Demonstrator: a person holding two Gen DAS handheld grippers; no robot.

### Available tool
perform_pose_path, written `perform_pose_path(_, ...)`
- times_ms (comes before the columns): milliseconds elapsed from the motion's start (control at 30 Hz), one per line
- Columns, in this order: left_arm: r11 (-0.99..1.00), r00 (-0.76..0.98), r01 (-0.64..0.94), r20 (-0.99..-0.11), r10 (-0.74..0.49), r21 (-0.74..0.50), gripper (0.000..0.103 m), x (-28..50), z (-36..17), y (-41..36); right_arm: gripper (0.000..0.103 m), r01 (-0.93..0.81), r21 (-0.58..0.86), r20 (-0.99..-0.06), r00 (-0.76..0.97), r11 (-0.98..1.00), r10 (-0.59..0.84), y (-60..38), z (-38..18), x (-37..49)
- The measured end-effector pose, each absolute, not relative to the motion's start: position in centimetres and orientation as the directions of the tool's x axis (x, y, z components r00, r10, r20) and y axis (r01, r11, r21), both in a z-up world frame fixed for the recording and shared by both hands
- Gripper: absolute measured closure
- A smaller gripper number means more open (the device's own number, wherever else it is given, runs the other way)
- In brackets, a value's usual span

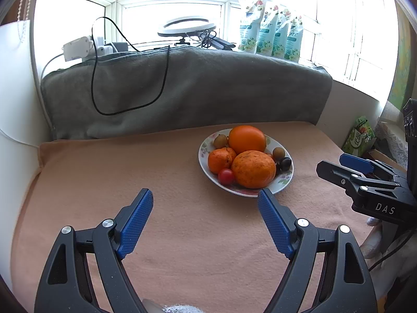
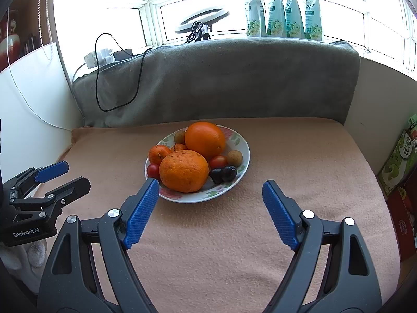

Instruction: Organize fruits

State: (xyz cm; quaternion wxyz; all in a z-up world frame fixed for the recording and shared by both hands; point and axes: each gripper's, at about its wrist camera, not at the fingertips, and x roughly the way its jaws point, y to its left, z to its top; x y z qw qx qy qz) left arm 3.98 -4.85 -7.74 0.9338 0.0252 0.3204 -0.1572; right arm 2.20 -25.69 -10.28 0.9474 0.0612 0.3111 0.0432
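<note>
Orange and red fruit sits heaped on a white oval plate with a floral rim (image 2: 241, 140), which rests on the peach-coloured fleece cloth (image 2: 286, 156) covering the table. My right gripper (image 2: 210, 191) hangs just short of the plate's near rim, its blue ribbed pads spread wide with nothing between them; the left pad's tip overlaps the rim in that view. My left gripper (image 1: 206, 199) is likewise spread and empty, with the plate ahead and to its right, the right pad's tip just at the rim.

Nothing lies on the cloth between either gripper and the plate. Behind the plate a grey blanket (image 2: 221, 78) drapes over a raised back, with a black cable (image 2: 97, 78) looping down its left side. On the sill above stand four pale green floral pouches (image 2: 284, 10), a white ring light (image 2: 200, 18) and a white power strip (image 1: 78, 47). A green printed carton (image 2: 398, 161) stands off the table's right edge.

On the plate, a smooth round orange (image 2: 205, 138) sits at the back and a rougher, speckled orange (image 2: 184, 170) at the front. A small mandarin (image 2: 158, 154) lies to their left, with a red cherry tomato (image 2: 153, 170) below it and another tomato (image 2: 218, 161) to the right. Two dark purple grapes (image 2: 223, 174) lie at the near right edge, and two tan longans (image 2: 234, 157) sit one at the right, one at the back.
</note>
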Motion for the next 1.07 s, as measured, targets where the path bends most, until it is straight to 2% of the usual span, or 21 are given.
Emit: perform_pose_path(1067,0.944,0.750,0.327,-0.597,-0.284,-0.038,0.020,3.94,-7.90,-5.48,0.019,-0.033,0.146,-0.589,0.800,0.989,0.114,-26.19,-10.70,2.18)
